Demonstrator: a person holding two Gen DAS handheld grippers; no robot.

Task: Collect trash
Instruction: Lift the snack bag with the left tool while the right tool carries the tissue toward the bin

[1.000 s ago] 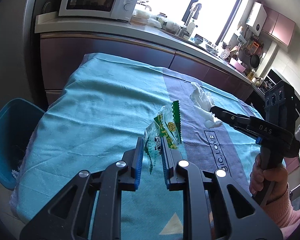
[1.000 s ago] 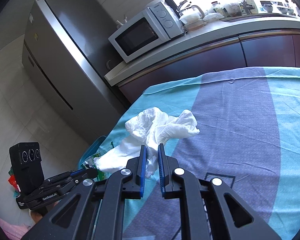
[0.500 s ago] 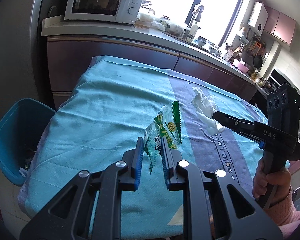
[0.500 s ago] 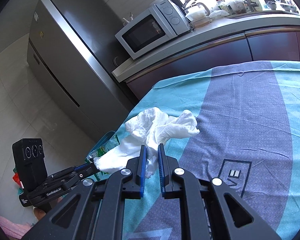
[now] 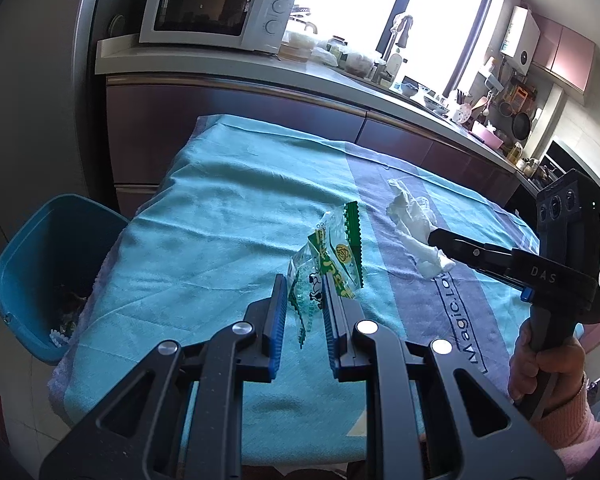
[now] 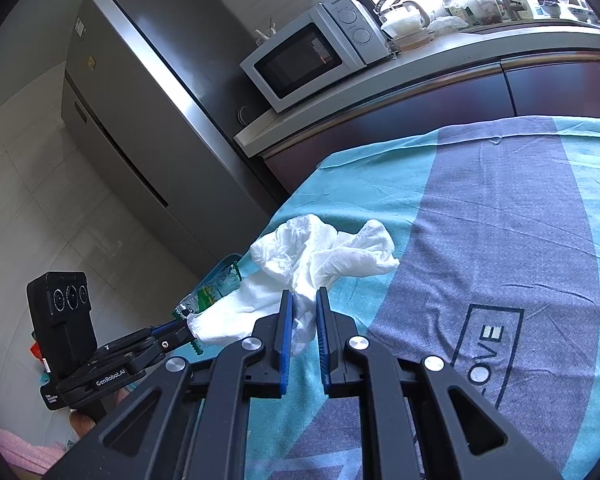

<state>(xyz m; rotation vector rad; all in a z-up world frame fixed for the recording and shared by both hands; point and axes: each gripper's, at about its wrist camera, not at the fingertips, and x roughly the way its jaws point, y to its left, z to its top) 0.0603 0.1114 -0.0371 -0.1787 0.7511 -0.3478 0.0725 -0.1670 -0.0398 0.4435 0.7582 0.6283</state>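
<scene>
Holding trash above the table: left gripper [image 5: 305, 296] pinches a wrapper [image 5: 332, 260], right gripper [image 6: 303, 312] pinches a tissue [image 6: 324, 256]. Only dropping both into the bin [image 5: 40, 272] seems left.

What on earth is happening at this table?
Someone is clearing rubbish with two hand-held grippers. The left gripper pinches a green-and-clear plastic snack wrapper; the right gripper pinches a crumpled white tissue. Both pieces are held over the teal-and-purple tablecloth. A blue plastic bin waits beside the table.
</scene>
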